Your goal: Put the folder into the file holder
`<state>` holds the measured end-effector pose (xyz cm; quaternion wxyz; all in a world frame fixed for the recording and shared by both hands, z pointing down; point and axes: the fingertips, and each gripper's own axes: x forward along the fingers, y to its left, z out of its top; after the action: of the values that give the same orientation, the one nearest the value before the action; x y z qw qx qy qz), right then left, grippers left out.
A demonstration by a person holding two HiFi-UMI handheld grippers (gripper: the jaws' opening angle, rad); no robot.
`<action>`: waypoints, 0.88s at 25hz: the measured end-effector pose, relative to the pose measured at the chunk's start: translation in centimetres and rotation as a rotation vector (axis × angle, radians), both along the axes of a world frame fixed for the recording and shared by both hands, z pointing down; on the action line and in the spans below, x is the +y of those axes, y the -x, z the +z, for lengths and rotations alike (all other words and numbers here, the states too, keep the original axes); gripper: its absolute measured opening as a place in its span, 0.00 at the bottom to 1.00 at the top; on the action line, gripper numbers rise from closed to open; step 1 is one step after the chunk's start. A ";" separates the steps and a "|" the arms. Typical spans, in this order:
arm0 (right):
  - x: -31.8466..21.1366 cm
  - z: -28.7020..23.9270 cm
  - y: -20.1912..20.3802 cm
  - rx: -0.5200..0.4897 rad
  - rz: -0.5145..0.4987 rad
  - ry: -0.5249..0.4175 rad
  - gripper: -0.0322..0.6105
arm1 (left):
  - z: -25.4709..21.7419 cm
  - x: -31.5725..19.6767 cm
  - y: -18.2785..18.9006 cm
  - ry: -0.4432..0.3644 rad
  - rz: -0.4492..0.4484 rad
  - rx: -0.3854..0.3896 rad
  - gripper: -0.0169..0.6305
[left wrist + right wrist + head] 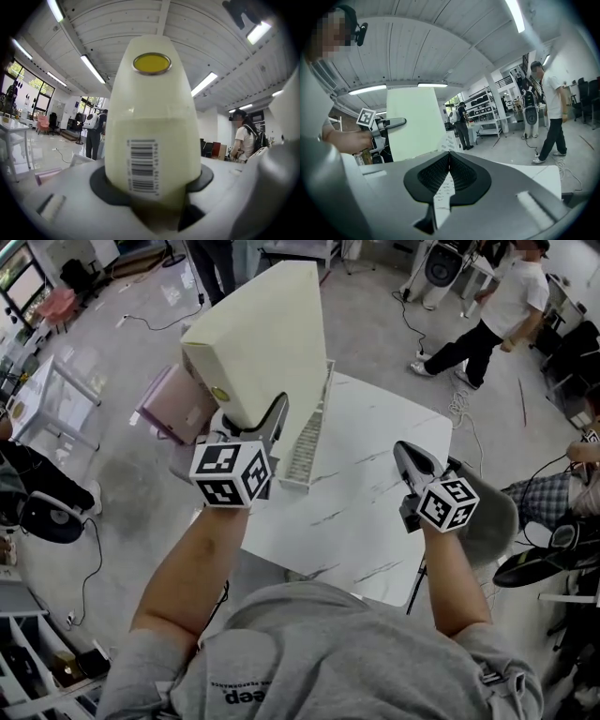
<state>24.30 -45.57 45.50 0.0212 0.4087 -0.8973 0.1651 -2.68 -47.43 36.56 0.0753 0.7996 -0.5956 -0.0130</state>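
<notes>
A thick cream box folder (267,343) stands upright in the air over the table's far left edge. My left gripper (274,416) is shut on its lower spine. In the left gripper view the spine (152,117) fills the middle, with a yellow finger hole at the top and a barcode label low down, wedged between the two pads. The white mesh file holder (307,442) stands on the table just right of the folder. My right gripper (412,463) hovers over the table's right part, shut and empty. In the right gripper view, the folder (415,124) and left gripper (389,123) show at left.
The white marble table (375,521) carries only the file holder. A pink seat (173,404) stands on the floor left of the table. A person (487,315) walks at the far right, another sits at the right edge, and cables lie on the floor.
</notes>
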 end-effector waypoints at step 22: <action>1.5 6.9 -2.6 0.067 0.031 0.119 0.06 | 9.8 -1.3 -3.2 -0.087 -0.048 -0.062 0.54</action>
<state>26.93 -44.12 52.43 0.0728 0.4261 -0.8782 0.2048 0.51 -48.78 46.41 0.0214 0.7878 -0.6154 -0.0160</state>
